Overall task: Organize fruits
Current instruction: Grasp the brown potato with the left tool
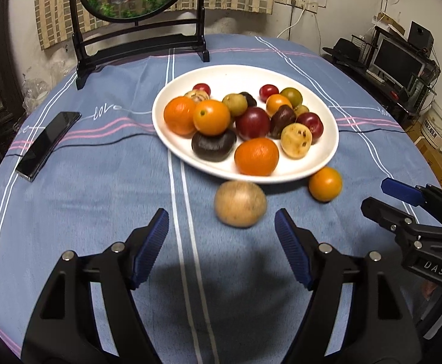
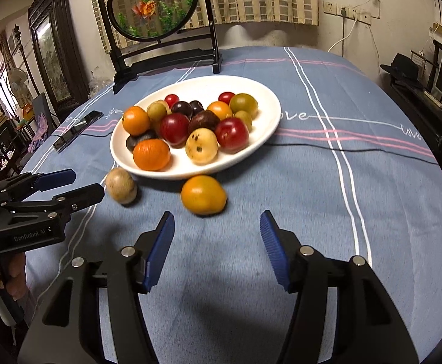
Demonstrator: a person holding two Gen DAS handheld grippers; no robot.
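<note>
Beside the plate, two fruits lie loose.
Both my grippers gape empty; only my left view shows the brown fruit ahead, dull, speckled.

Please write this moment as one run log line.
left tool: open, near brown fruit | right tool: open, near orange fruit | both fruits beside plate

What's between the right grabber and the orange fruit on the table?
Only bare blue tablecloth lies between the right gripper and the loose orange fruit, in the right wrist view.

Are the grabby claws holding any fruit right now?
No. The left gripper and the right gripper are both open and empty; the brown fruit and orange fruit lie loose on the tablecloth.
</note>
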